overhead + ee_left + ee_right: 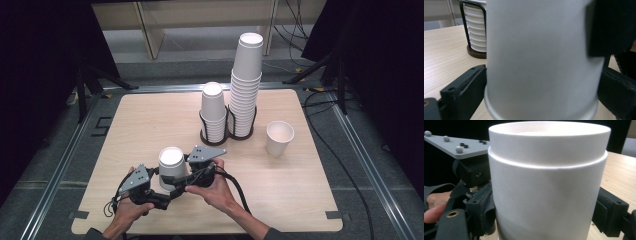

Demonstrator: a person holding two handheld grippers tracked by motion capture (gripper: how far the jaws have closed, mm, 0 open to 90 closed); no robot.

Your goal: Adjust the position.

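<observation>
Wooden worktop: upside-down paper cup sits at about 7 o'clock, near the front edge. Light, thin-walled, crushes easily; take it mid-wall, gently. Left tool is open, jaws straddling the cup; right tool grips the cup's wall. At 12 o'clock, two wire holders carry inverted cup stacks; lone upright cup at 2 o'clock looks empty.
</observation>
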